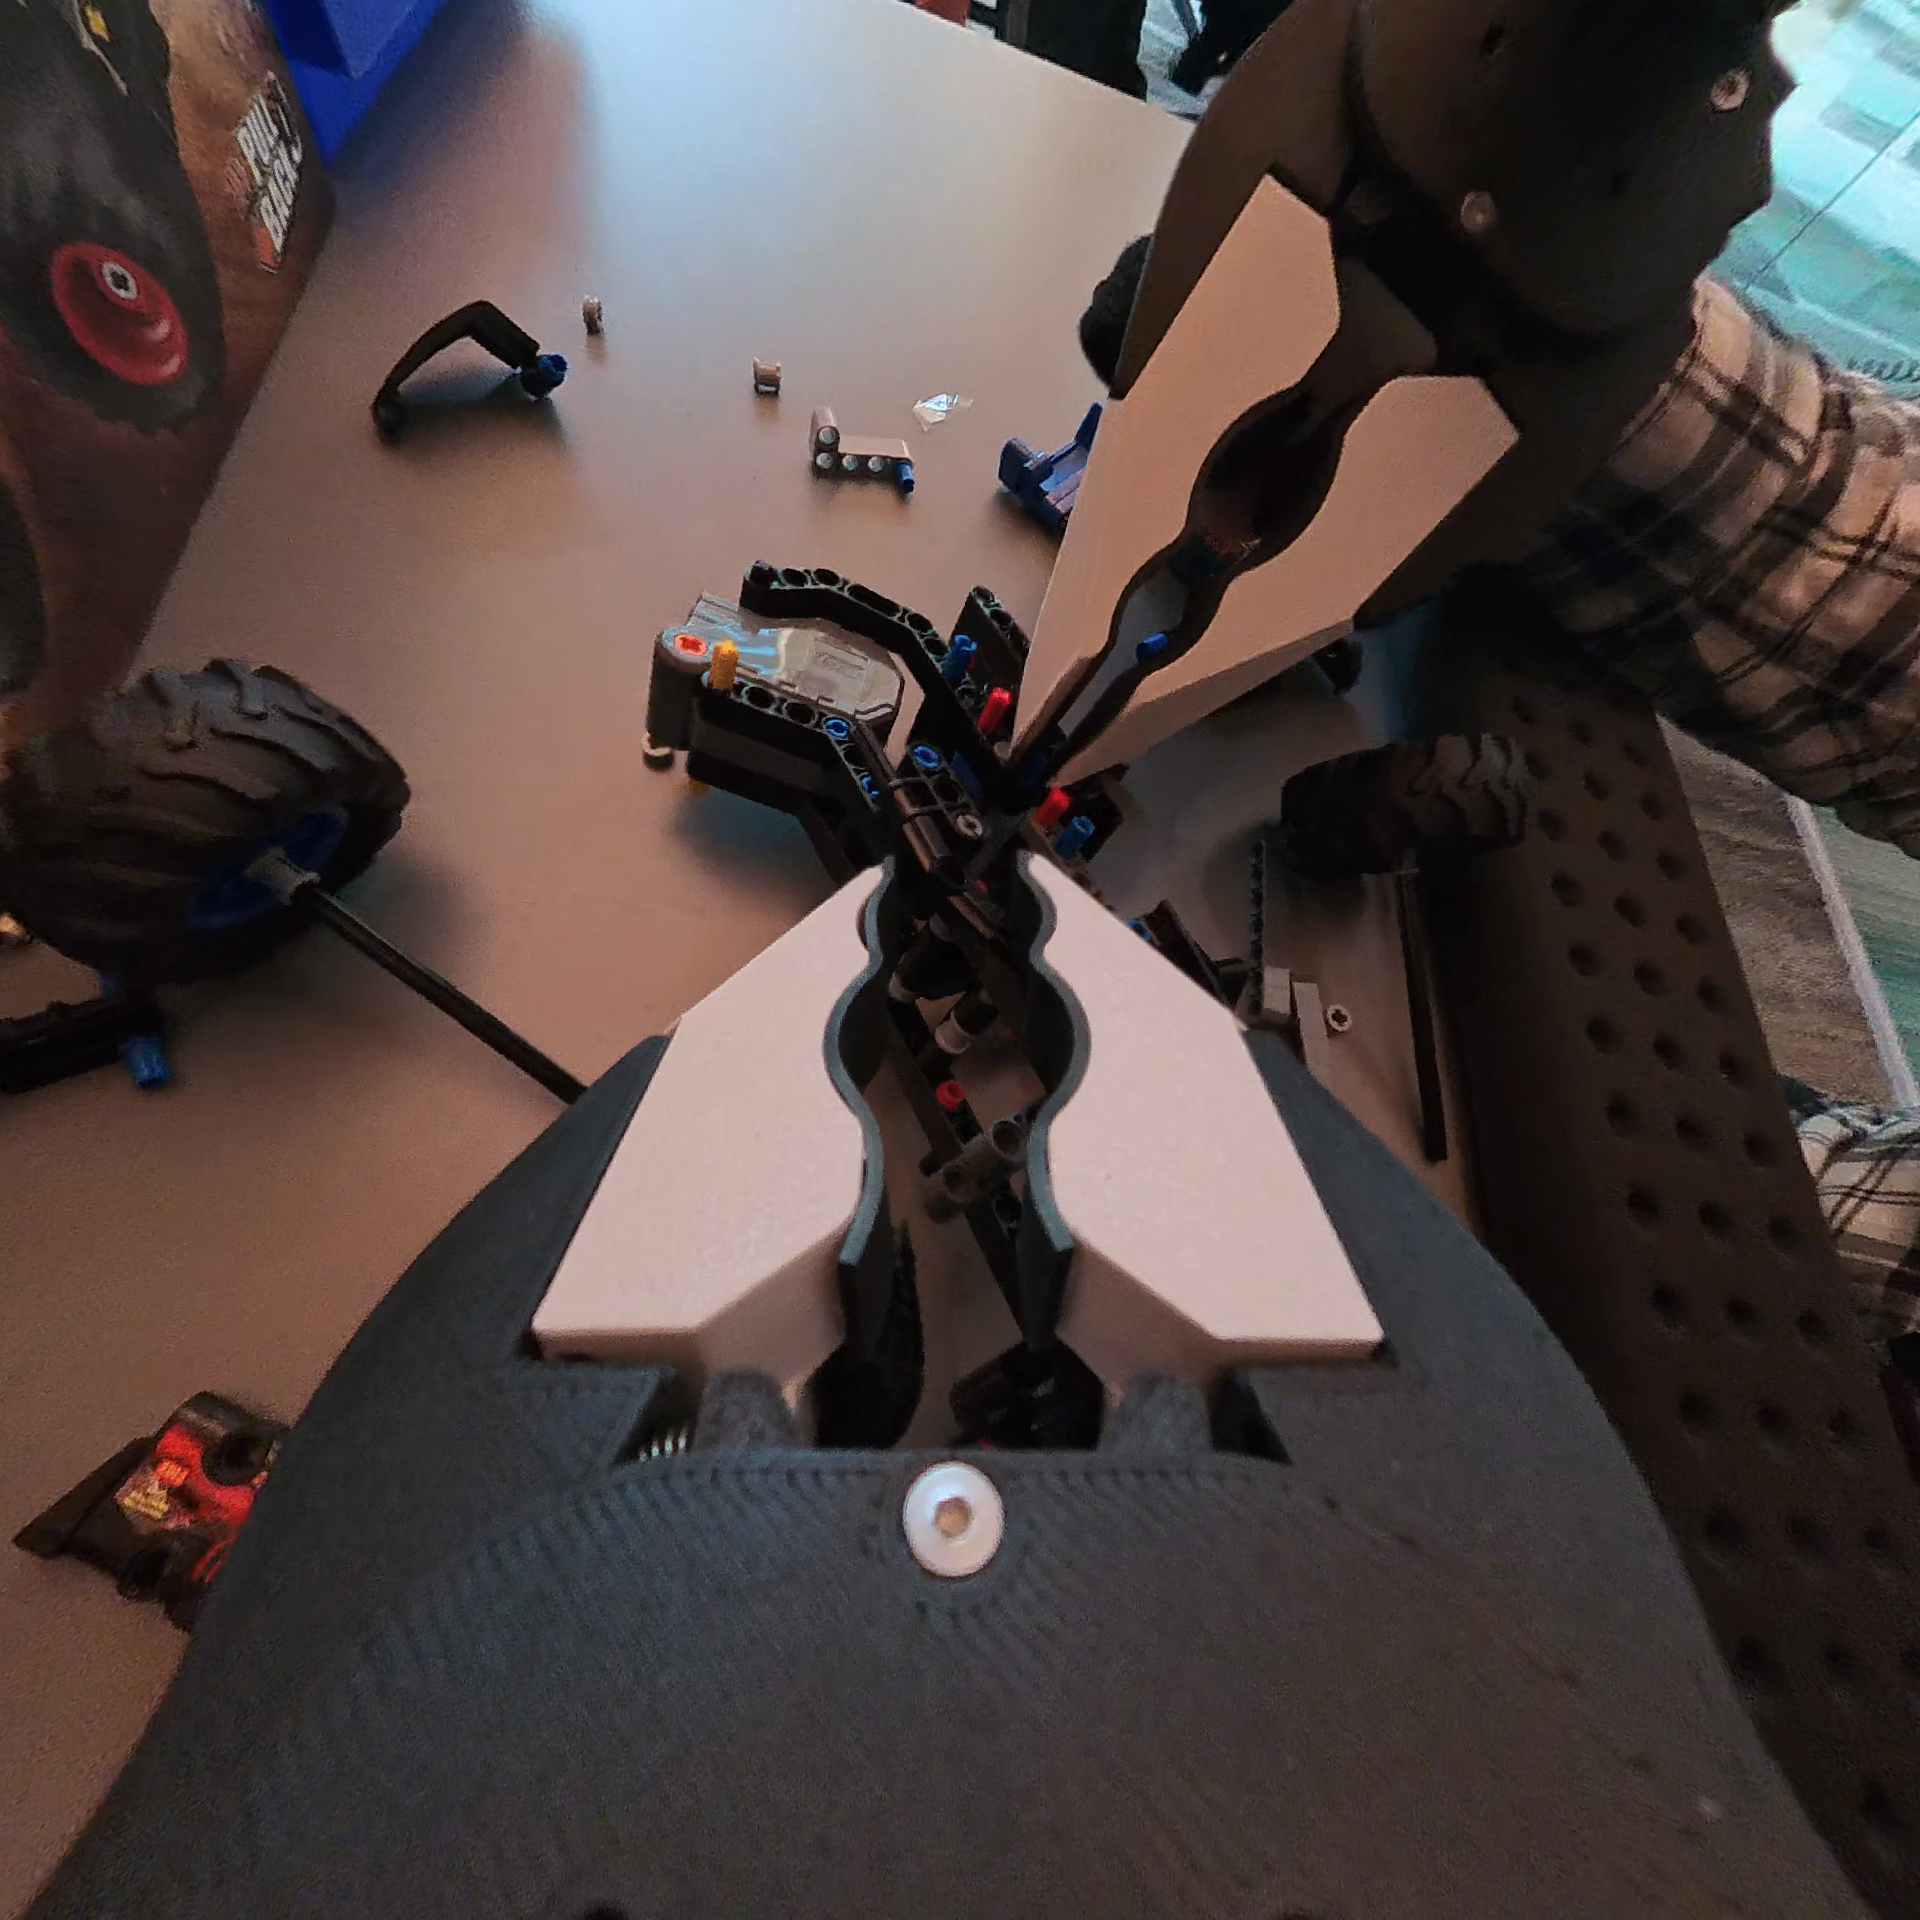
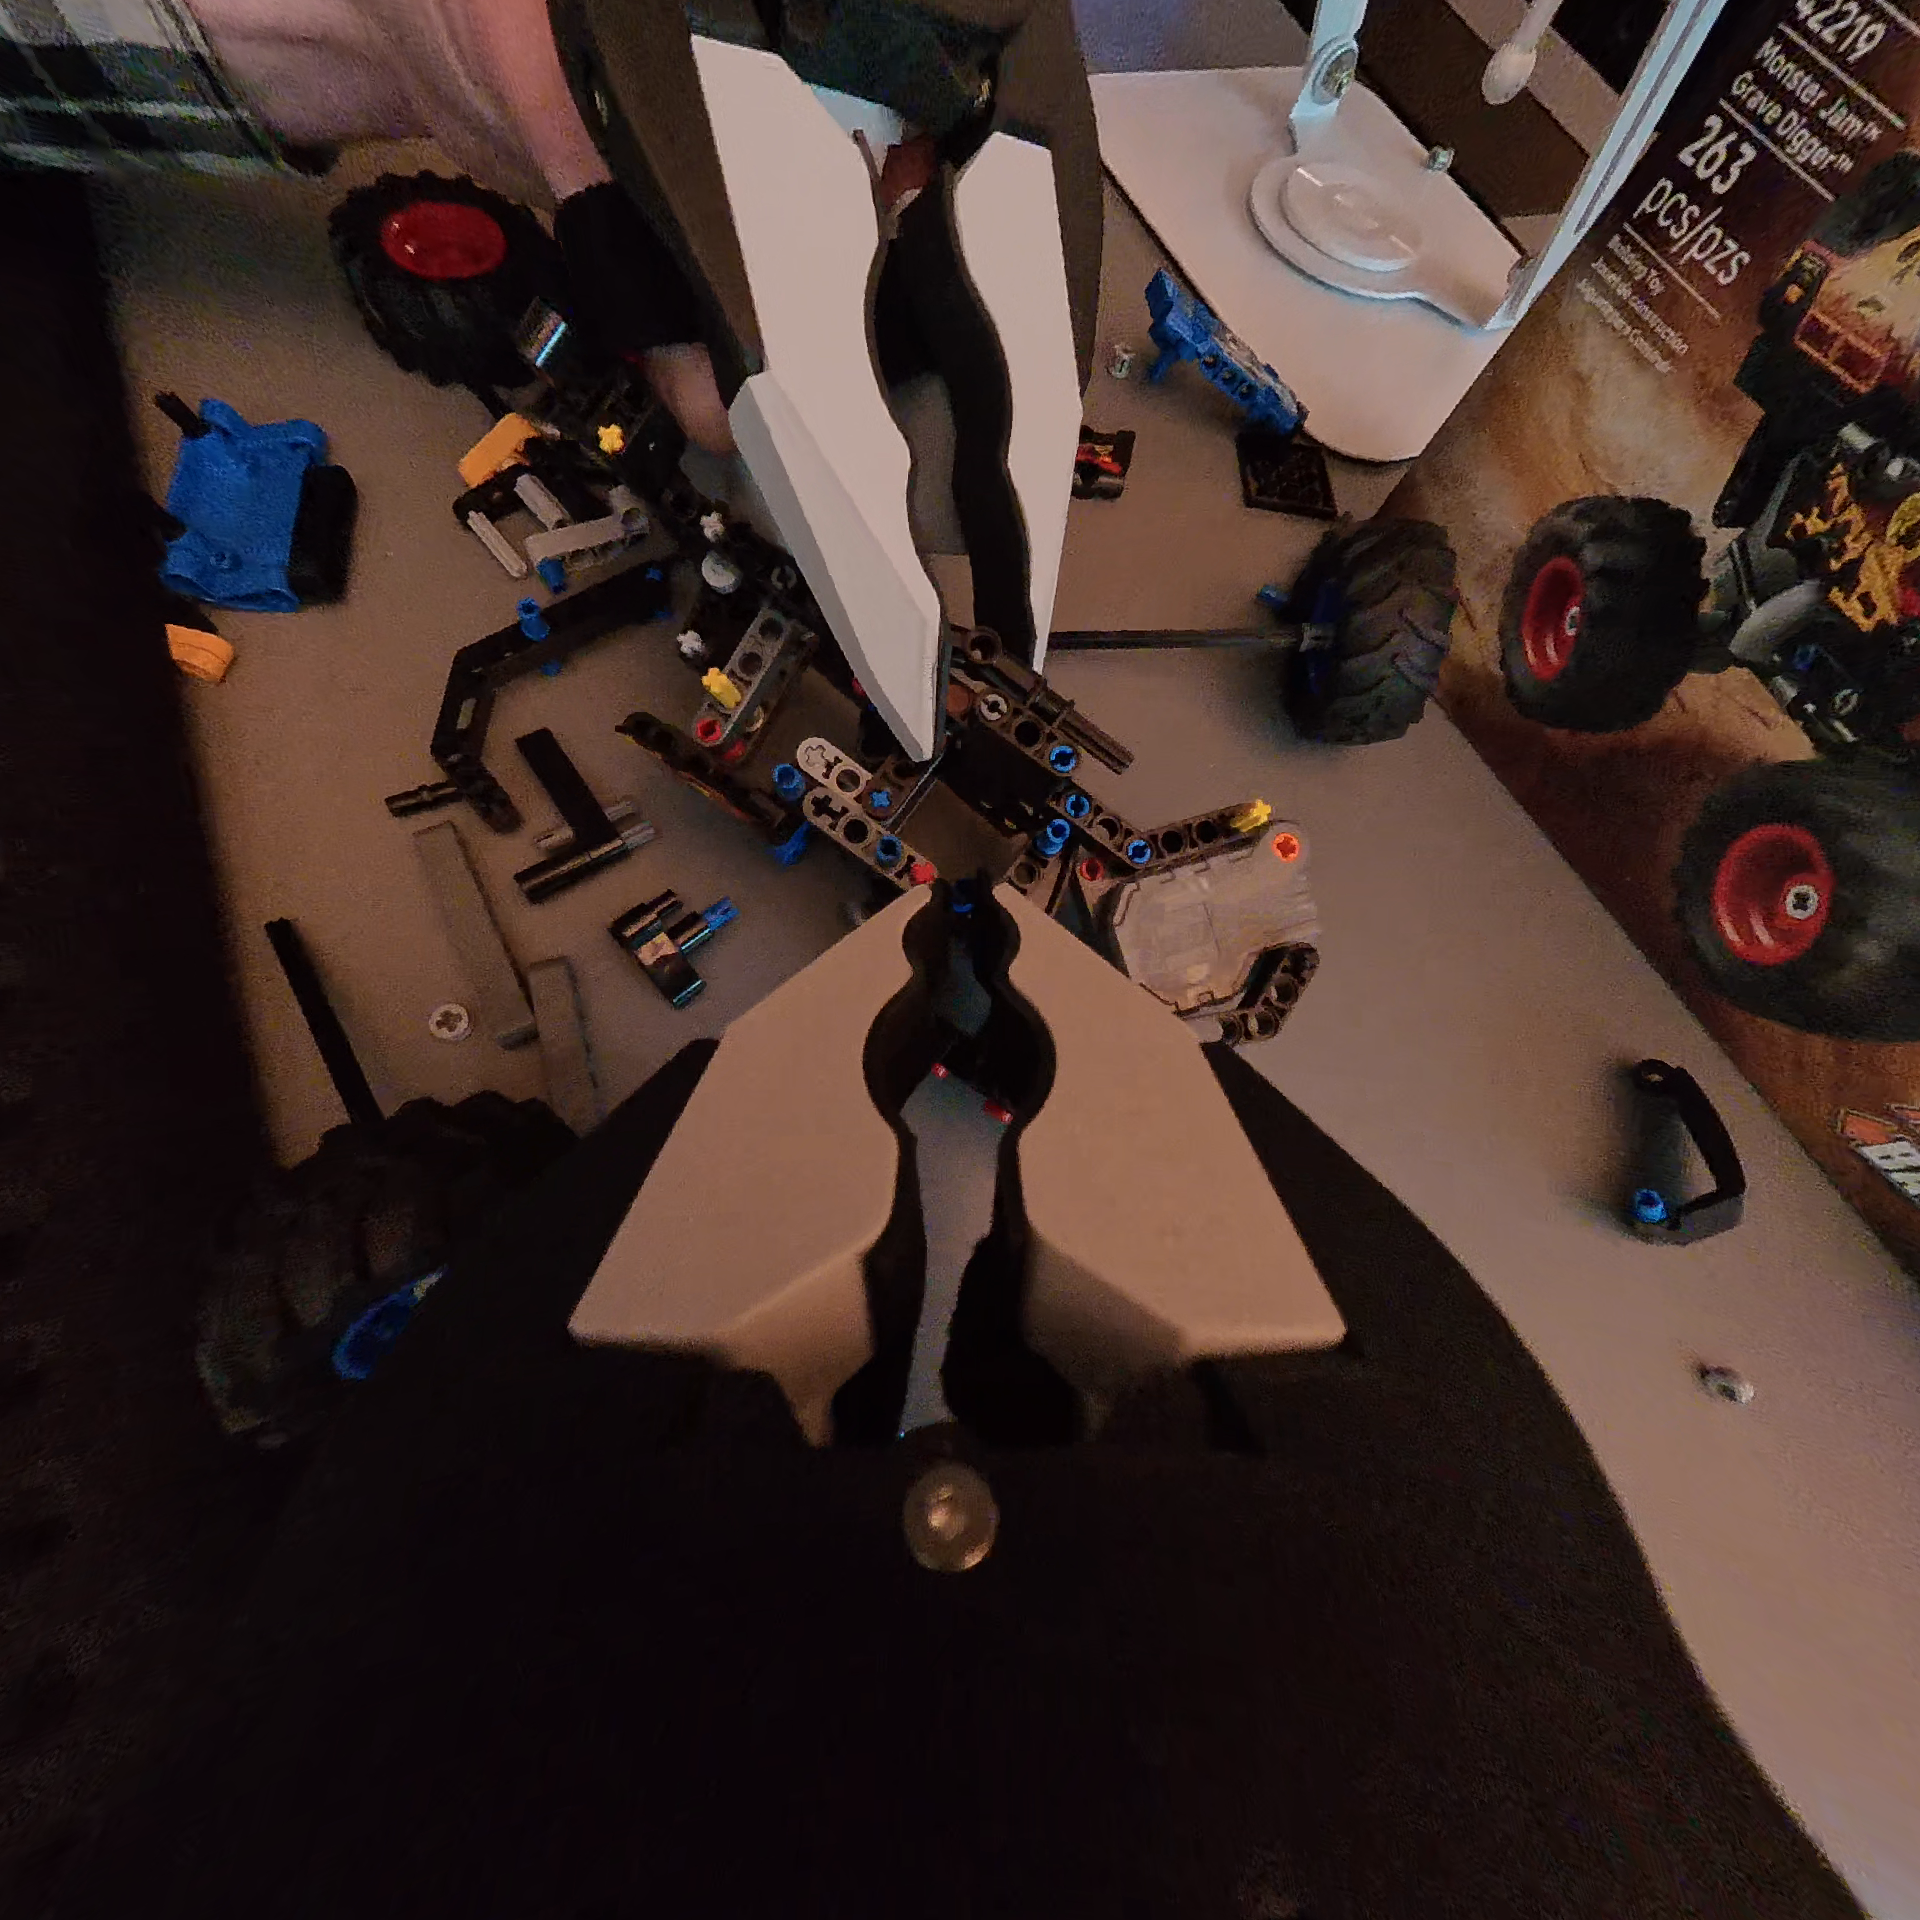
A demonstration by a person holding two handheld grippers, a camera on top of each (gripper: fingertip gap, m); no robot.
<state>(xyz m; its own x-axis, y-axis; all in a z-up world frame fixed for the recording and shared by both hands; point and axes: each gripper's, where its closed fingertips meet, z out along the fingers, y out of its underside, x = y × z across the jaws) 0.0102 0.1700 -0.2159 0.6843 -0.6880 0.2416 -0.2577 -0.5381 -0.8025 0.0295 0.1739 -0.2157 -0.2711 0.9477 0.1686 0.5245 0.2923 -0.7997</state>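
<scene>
On the far left, a printed toy box (image 1: pixel 135 312) is standing at the edge of the grey worktop (image 1: pixel 727 208), with a blue bin (image 1: pixel 343 52) sitting behind it. A black knobbly tyre on a long axle (image 1: pixel 197 821) is lying near the box, and a curved black beam (image 1: pixel 457 358) and small grey connectors are resting farther back, well apart. At the middle, a half-built black brick frame (image 1: pixel 821 696) with a grey motor block is sitting on the worktop. The left hand-held gripper (image 1: pixel 951 883) is gripping a black beam of that frame, its pale fingers clenched on it. The right hand-held gripper (image 1: pixel 1034 764) is coming in from the upper right, its tips pinched together on a small blue pin at the frame. In the right wrist view, the right hand-held gripper (image 2: pixel 961 904) is holding that dark blue-tipped piece just beside the frame (image 2: pixel 1039 790). Loose black, blue and yellow parts are lying scattered to its left, beside a red-hubbed wheel (image 2: pixel 442 270). A white lamp base (image 2: pixel 1351 229) is standing behind. To the right, a dark perforated panel (image 1: pixel 1662 1039) is running along the worktop's edge, and a plaid sleeve (image 1: pixel 1745 561) is reaching in; beyond it, pale flooring is showing.
</scene>
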